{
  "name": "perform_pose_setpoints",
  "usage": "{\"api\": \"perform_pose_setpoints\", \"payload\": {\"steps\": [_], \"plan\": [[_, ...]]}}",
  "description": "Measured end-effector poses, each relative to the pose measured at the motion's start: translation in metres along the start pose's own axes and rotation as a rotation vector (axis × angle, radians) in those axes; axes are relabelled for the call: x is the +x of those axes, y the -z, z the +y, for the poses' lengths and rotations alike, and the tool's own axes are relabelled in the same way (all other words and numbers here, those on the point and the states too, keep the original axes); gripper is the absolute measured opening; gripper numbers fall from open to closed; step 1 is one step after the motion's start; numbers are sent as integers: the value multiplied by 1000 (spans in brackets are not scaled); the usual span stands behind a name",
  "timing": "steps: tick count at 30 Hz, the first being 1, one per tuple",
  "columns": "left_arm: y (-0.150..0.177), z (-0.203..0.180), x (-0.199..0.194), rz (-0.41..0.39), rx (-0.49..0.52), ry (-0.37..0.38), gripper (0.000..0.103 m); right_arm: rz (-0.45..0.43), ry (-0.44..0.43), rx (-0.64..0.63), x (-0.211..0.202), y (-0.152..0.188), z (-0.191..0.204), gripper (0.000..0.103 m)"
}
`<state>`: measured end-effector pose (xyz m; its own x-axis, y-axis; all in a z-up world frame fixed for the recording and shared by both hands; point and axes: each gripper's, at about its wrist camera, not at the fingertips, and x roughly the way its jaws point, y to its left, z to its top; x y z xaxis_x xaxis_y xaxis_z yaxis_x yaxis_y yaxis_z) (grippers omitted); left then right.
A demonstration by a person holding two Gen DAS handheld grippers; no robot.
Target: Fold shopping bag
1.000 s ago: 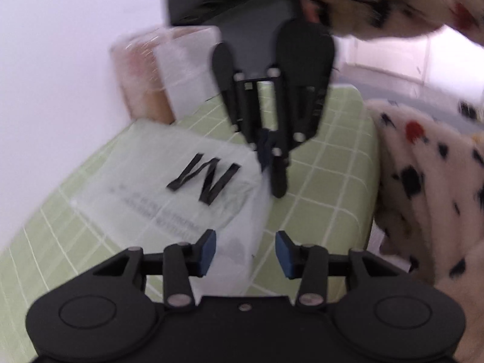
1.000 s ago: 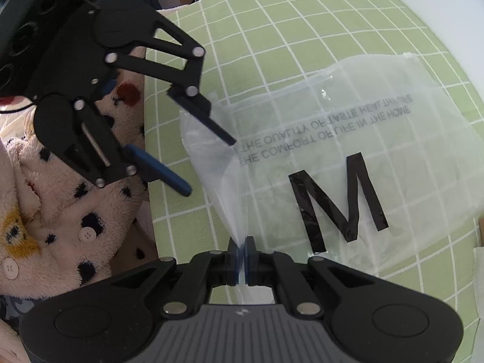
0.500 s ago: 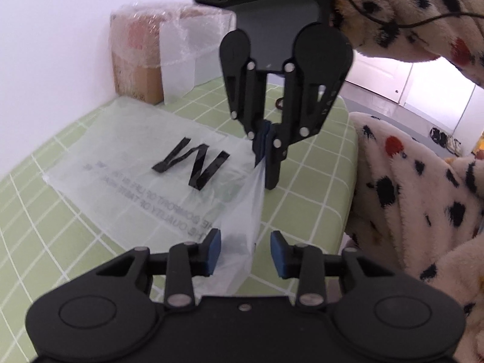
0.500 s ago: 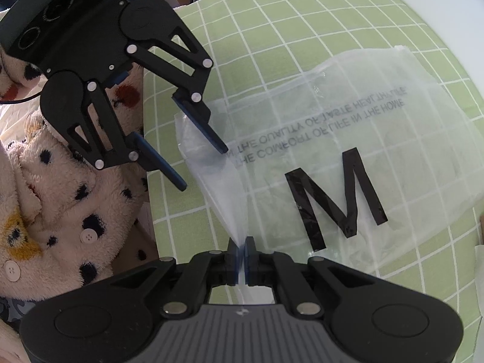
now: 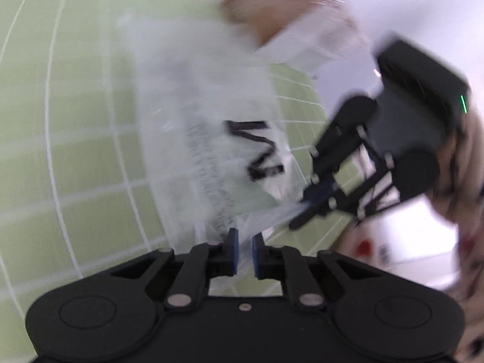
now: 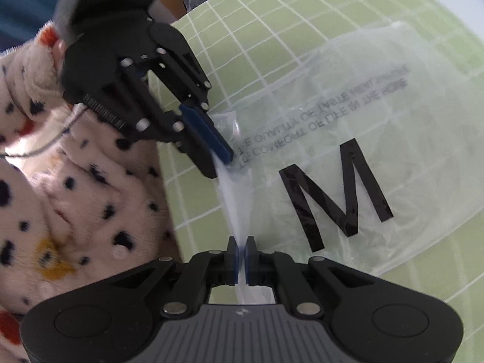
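Observation:
A clear plastic shopping bag [image 6: 332, 139] with a black M and grey lettering lies on the green checked tablecloth [image 6: 272, 30]. My right gripper [image 6: 241, 242] is shut on the bag's near edge. A strip of film runs taut from it to my left gripper [image 6: 225, 158], whose blue pads are closing on the same edge. The left wrist view is blurred. There the bag [image 5: 211, 121] hangs crumpled, with film between the nearly closed pads of the left gripper [image 5: 243, 236]. The right gripper [image 5: 298, 217] pinches the film at the right.
A person's spotted fleece sleeve [image 6: 75, 196] fills the left beside the table's edge. A film-wrapped cardboard box [image 5: 272, 9] stands at the back against the white wall. Green cloth [image 5: 60, 151] spreads to the left of the bag.
My left gripper has rolled over, come down onto the bag's edge, and its jaws have closed from wide apart onto the film. The right gripper has kept its grip and barely shifted.

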<state>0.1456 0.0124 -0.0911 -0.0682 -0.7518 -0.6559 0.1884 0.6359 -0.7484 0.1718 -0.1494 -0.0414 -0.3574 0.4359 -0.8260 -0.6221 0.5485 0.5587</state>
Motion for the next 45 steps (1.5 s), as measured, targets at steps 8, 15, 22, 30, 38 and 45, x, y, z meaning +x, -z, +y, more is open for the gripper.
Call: {"api": "perform_pose_setpoints", "payload": {"steps": [8, 15, 22, 30, 38, 45], "plan": [[-14, 12, 8, 84, -116, 34, 6, -118, -56, 98, -9, 22, -14, 18], [-24, 14, 10, 111, -114, 29, 6, -331, 45, 110, -27, 65, -6, 24], [-26, 18, 13, 120, -131, 42, 6, -501, 41, 234, -26, 96, -12, 17], [-24, 19, 11, 112, -143, 44, 6, -468, 2, 654, -33, 88, -37, 6], [-19, 21, -2, 62, -115, 54, 11, -450, -5, 748, -39, 87, -46, 2], [-15, 9, -15, 33, -26, 26, 16, -443, 27, 739, -40, 84, -40, 2]]}}
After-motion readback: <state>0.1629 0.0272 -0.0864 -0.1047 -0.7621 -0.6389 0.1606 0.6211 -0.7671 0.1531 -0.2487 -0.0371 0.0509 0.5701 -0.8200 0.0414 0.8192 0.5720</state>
